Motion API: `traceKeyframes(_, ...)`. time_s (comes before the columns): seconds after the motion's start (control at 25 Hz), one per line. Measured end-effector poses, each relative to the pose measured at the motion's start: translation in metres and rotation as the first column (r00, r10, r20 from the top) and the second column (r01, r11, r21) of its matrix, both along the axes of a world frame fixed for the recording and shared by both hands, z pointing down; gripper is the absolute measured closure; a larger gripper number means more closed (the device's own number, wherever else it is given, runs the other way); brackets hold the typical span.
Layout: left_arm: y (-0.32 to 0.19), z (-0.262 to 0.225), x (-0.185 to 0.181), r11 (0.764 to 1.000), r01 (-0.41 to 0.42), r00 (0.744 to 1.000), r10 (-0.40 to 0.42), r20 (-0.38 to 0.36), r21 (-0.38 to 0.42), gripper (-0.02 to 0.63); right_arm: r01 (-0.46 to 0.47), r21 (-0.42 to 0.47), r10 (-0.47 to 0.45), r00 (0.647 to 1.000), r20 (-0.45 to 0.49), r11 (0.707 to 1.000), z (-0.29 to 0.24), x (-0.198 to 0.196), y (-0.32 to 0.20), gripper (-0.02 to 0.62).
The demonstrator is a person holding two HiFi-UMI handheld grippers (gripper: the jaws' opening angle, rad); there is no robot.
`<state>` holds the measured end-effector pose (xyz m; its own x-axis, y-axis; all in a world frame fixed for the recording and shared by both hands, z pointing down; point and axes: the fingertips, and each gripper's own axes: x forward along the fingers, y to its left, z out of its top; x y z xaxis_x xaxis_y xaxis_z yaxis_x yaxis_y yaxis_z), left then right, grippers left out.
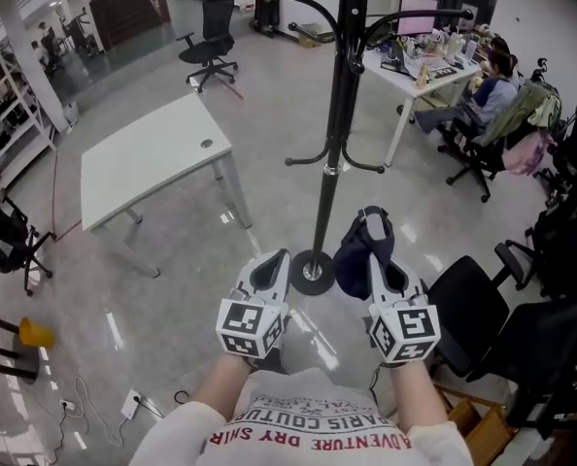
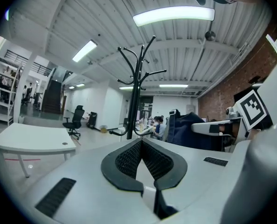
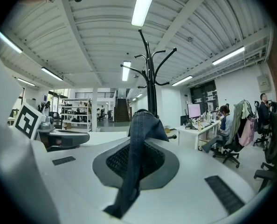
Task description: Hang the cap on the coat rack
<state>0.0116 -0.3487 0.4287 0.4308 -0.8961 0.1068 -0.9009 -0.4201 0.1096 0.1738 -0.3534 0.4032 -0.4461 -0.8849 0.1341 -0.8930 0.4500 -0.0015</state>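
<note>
A black coat rack (image 1: pixel 342 95) stands straight ahead on a round base, with curved hooks at two heights. My right gripper (image 1: pixel 374 229) is shut on a dark blue denim cap (image 1: pixel 356 258), held low beside the rack's base. In the right gripper view the cap (image 3: pixel 141 125) drapes over the closed jaws of the right gripper (image 3: pixel 139 150), and the rack (image 3: pixel 150 78) rises behind it. My left gripper (image 1: pixel 274 262) hovers just left of the base. In its own view the left gripper (image 2: pixel 141 148) is shut and empty, and the rack (image 2: pixel 135 97) and cap (image 2: pixel 187 129) show beyond it.
A white table (image 1: pixel 152 153) stands to the left and a black office chair (image 1: pixel 211 37) is behind it. Desks with a seated person (image 1: pixel 492 85) fill the back right. Dark chairs (image 1: pixel 473 309) crowd the near right. The floor is glossy grey.
</note>
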Motion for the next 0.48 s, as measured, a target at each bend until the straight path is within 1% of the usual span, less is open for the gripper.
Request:
traceKeyframes(0.12, -0.027, -0.005, -0.003, 0.999, -0.039, 0.999, 0.039, -0.005, 0.009, 0.601, -0.014, 0.044, 0.014, 1.000, 0.004, 0.999, -0.024, -0.011, -0.023, 0.577)
traceKeyframes(0.28, -0.055, -0.012, -0.009, 0.997, -0.078, 0.997, 0.078, -0.006, 0.023, 0.601, -0.019, 0.123, 0.019, 1.000, 0.002, 0.992, -0.062, -0.026, -0.050, 0.577)
traceKeyframes(0.48, -0.081, -0.013, -0.025, 0.996, -0.090, 0.996, 0.091, -0.003, 0.024, 0.601, -0.010, 0.219, 0.013, 1.000, -0.014, 0.976, -0.104, -0.047, -0.078, 0.577)
